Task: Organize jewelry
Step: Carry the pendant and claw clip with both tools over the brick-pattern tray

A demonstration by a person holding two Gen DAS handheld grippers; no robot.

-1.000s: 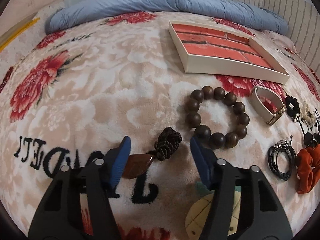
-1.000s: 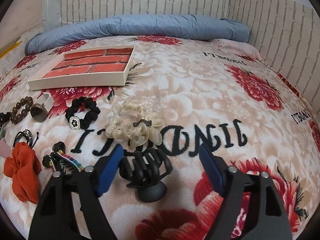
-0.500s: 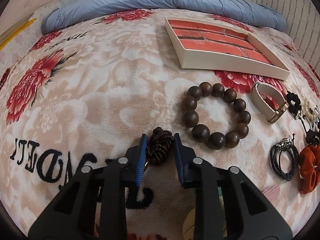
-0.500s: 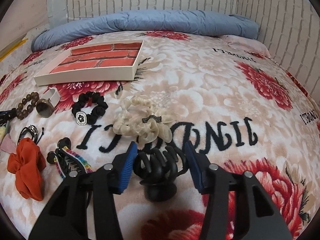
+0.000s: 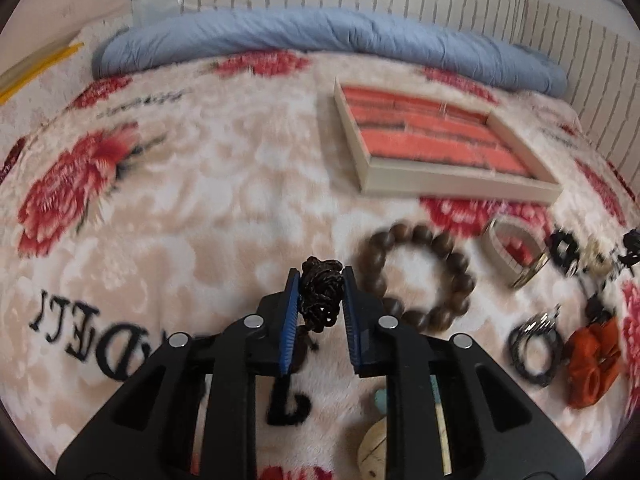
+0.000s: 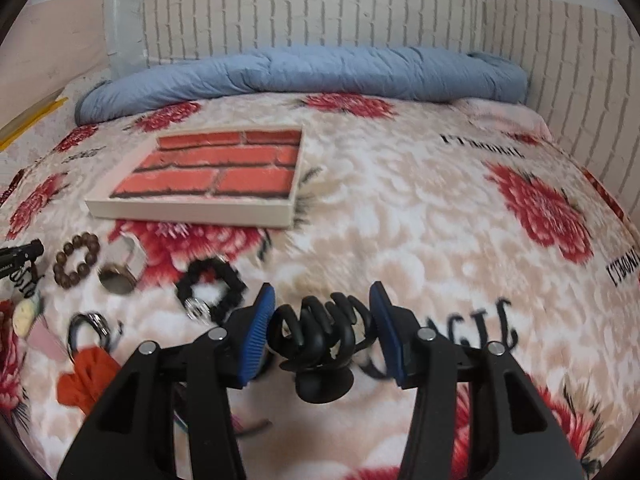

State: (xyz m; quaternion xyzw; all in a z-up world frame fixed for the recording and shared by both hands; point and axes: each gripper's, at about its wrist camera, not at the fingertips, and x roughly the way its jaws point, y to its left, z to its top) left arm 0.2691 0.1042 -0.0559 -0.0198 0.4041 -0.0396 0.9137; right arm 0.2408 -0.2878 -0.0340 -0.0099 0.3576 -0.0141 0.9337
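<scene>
A home bedroom: floral blanket (image 6: 400,216) on a bed; rolled blue quilt (image 6: 304,72) behind.

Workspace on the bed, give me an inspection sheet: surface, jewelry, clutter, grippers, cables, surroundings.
Surface: floral plush blanket, lettered.
Job's things: brick-lined tray holds nothing; wooden bead bracelet, black scrunchie, orange scrunchie and a black cord ring lie on the blanket.
Clutter: small pieces at the frame edges, too blurred to name.
Grippers: left gripper closing on braided brown knot, pads pressing; right gripper clamps black claw clip.
Cables: nothing seen.
Surroundings: rolled blue quilt, white brick-pattern wall.
</scene>
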